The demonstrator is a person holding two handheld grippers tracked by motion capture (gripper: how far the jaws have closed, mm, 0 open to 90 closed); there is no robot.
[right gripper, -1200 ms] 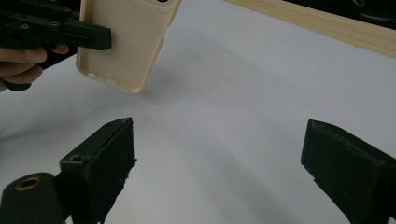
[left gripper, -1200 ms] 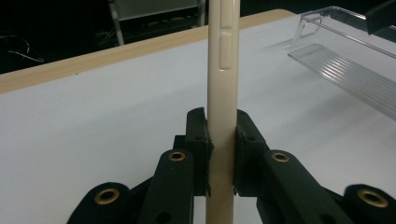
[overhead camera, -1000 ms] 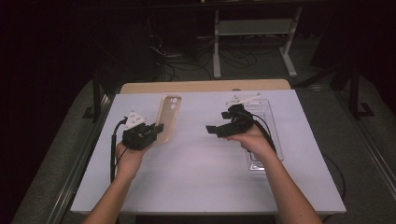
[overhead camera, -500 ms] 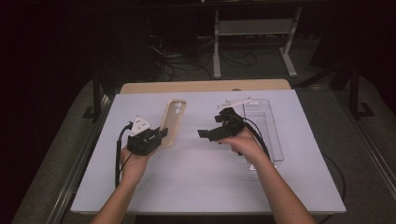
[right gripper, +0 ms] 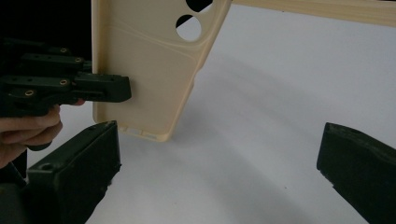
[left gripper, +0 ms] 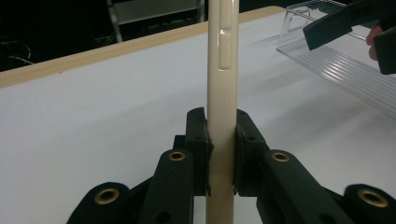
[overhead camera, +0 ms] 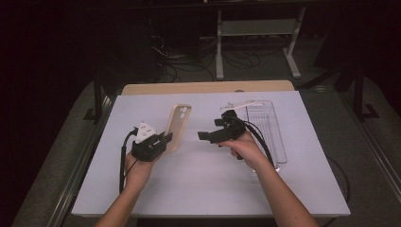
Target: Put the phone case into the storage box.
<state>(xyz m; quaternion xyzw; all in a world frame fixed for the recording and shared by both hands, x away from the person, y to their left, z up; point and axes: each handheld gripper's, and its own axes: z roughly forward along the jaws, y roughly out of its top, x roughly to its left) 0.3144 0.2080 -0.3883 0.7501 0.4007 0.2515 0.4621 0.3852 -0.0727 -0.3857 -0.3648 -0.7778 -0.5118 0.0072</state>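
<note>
A beige phone case (overhead camera: 178,122) with round camera holes is gripped at its lower end by my left gripper (overhead camera: 165,140), which is shut on it. In the left gripper view the case (left gripper: 222,70) stands edge-on between the pads (left gripper: 198,135), side buttons facing me. In the right gripper view the case (right gripper: 144,70) hangs just above the white table, with the left gripper (right gripper: 93,88) clamped on its edge. My right gripper (overhead camera: 211,130) is open a little to the right of the case, its jaws (right gripper: 217,154) spread wide with nothing between them.
A clear ribbed plastic tray (overhead camera: 267,127) lies on the white table (overhead camera: 189,189) behind my right hand, and its rim (left gripper: 336,60) is in the left gripper view too. A wooden strip (overhead camera: 208,87) runs along the far edge. Dark floor, cables and a stand lie beyond.
The right gripper has edged left toward the case. The left gripper, still holding the case, has shifted slightly to the right.
</note>
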